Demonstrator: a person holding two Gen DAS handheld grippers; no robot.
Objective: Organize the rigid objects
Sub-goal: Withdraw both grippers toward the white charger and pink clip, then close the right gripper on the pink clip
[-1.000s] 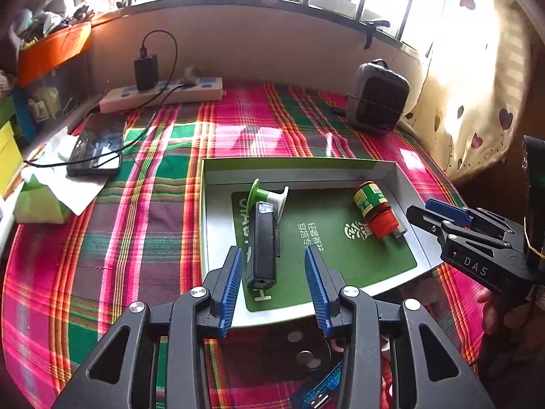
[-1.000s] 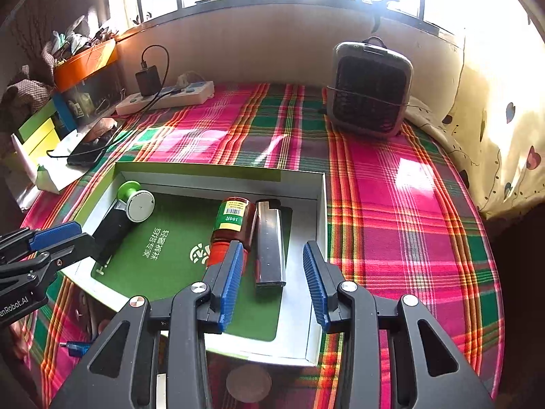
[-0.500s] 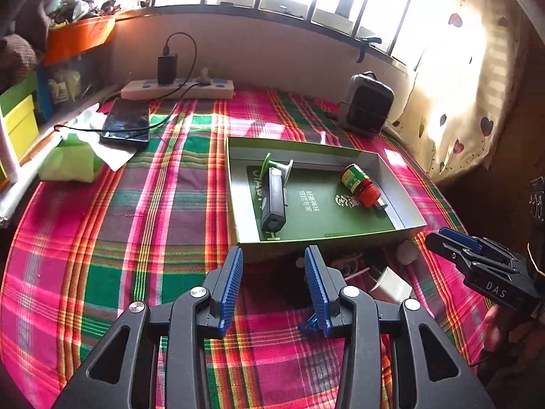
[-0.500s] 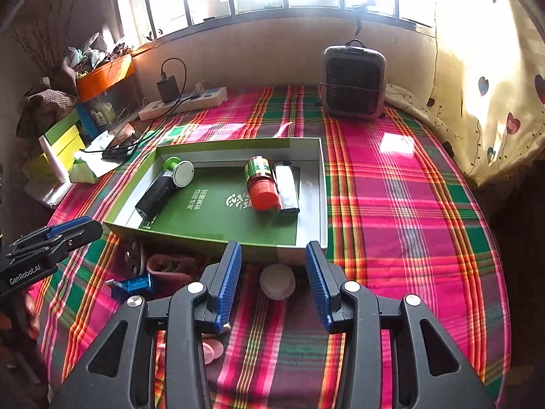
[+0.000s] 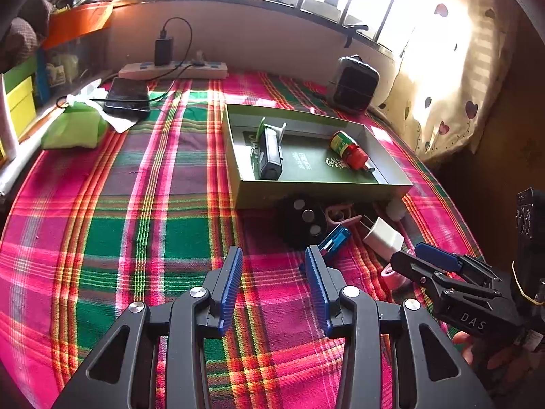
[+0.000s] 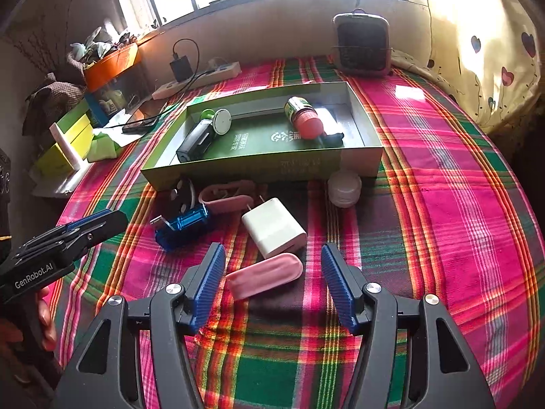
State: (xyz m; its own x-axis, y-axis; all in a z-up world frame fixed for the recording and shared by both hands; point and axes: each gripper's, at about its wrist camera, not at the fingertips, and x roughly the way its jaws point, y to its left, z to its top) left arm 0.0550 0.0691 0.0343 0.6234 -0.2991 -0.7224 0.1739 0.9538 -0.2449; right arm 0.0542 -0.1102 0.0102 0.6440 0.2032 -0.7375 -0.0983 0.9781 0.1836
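Observation:
A green box [image 6: 369, 155] [image 5: 238, 156] holds a black device with a green-white spool [image 6: 199, 136] and a red-capped bottle [image 6: 303, 117]. In front of it on the plaid cloth lie a white charger [image 6: 274, 228] [image 5: 383, 238], a blue transparent piece [image 6: 184, 223] [image 5: 335, 238], a pink flat case [image 6: 264, 274], a pink strap [image 6: 226, 196], a white round jar [image 6: 344, 187] and a black disc [image 5: 301, 221]. My right gripper [image 6: 272, 283] is open above the pink case. My left gripper [image 5: 274, 286] is open and empty, before the blue piece.
A small heater [image 6: 362, 44] stands at the back right. A power strip with a charger [image 5: 170, 68], a phone [image 5: 127, 97] and a green packet [image 5: 73, 129] lie at the back left. Boxes [image 6: 64, 143] line the left edge. A curtain [image 6: 483, 51] hangs at right.
Both grippers have drawn back from over the box towards the near edge, so the loose objects in front of the box have come into view. Both stay open and empty.

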